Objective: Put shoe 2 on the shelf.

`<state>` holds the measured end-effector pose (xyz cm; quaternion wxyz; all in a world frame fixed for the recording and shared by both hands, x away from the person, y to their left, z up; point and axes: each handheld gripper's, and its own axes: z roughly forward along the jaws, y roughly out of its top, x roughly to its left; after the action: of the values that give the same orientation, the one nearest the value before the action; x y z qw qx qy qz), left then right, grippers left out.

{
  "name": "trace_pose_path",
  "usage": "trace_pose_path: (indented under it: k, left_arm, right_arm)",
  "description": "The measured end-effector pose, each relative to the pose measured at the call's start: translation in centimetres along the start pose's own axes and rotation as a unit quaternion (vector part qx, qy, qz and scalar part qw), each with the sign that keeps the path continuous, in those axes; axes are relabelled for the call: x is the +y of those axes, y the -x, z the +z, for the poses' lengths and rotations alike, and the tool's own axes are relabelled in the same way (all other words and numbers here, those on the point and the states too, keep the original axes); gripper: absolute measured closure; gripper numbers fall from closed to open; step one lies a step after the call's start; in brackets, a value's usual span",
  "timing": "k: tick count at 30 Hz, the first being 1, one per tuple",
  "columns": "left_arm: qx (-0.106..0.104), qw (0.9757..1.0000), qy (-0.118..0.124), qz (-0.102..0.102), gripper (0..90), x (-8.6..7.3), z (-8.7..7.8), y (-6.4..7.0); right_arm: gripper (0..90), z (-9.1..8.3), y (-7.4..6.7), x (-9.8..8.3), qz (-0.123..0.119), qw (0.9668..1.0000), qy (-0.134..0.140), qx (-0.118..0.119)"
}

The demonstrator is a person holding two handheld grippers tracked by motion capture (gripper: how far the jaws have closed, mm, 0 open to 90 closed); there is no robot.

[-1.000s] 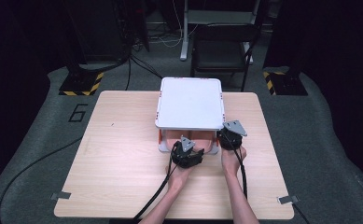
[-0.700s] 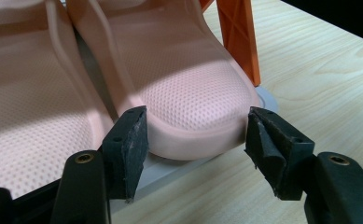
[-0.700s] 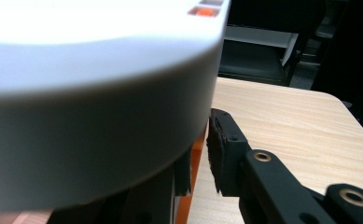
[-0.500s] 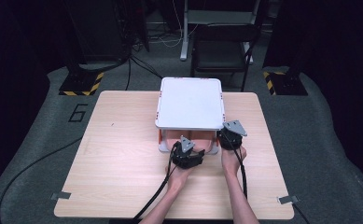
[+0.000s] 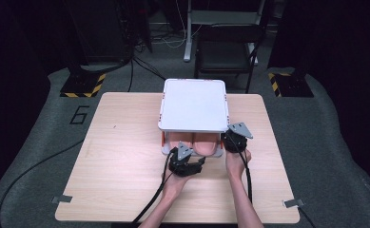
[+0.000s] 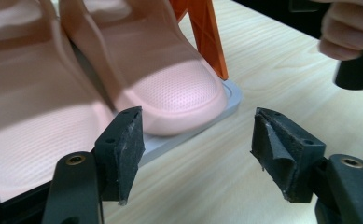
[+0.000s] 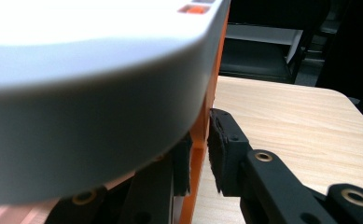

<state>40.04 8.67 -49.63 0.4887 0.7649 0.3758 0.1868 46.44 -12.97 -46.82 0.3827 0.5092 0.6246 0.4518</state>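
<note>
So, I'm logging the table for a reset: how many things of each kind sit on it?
Pink slippers: 2
White two-tier rack with orange posts: 1
Handheld grippers: 2, left gripper and right gripper
Total: 5

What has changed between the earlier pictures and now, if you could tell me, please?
The left gripper has just been opening its jaws and has drawn back from the pink shoes; nothing lies between them. The right gripper stays clamped on the shelf's orange post. Shelf and shoes are unmoved.

Pink shoes (image 5: 195,142) (paired) under rack (image 5: 193,104).
</note>
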Motion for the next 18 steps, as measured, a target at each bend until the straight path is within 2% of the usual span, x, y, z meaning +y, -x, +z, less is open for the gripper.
trace_pose_path:
  k: [5,6,8,10,13,14,15,18]
  left_arm:
    - [-0.009,0.9999,0.009,0.009,29.2,-0.2,-3.0,-1.6]
    - [-0.010,0.9999,0.010,0.005,28.1,-0.2,-3.7,-1.9]
    - [-0.018,0.9997,0.018,0.004,25.6,-0.3,-5.0,-2.7]
    - [-0.019,0.9994,0.027,0.012,23.5,-0.5,-6.4,-3.5]
    - [-0.020,0.9990,0.040,0.007,21.8,-0.9,-8.5,-4.7]
    - [-0.016,0.9988,0.043,0.014,21.3,-1.0,-9.2,-5.3]
    - [-0.012,0.9990,0.043,0.006,21.0,-1.1,-9.9,-5.6]
    - [0.007,0.9988,0.046,0.018,21.0,-1.4,-11.9,-7.2]
  right_arm:
    - [78.4,0.0,0.0,0.0,0.000,1.0000,-0.001,0.002]
    - [78.3,-0.1,0.0,0.0,0.000,1.0000,-0.008,0.001]
    - [78.2,-0.1,0.1,0.0,0.001,1.0000,-0.008,0.003]
    - [77.6,-0.2,0.1,-0.1,-0.002,1.0000,-0.009,0.004]
    - [75.2,-0.4,0.3,-0.2,0.003,0.9999,-0.013,0.006]
    - [73.8,-0.4,0.4,-0.3,0.006,0.9999,-0.010,0.006]
    - [70.8,-0.5,0.5,-0.3,0.008,0.9998,-0.015,0.008]
    - [55.5,-1.2,0.7,-0.5,0.009,0.9995,-0.021,0.023]
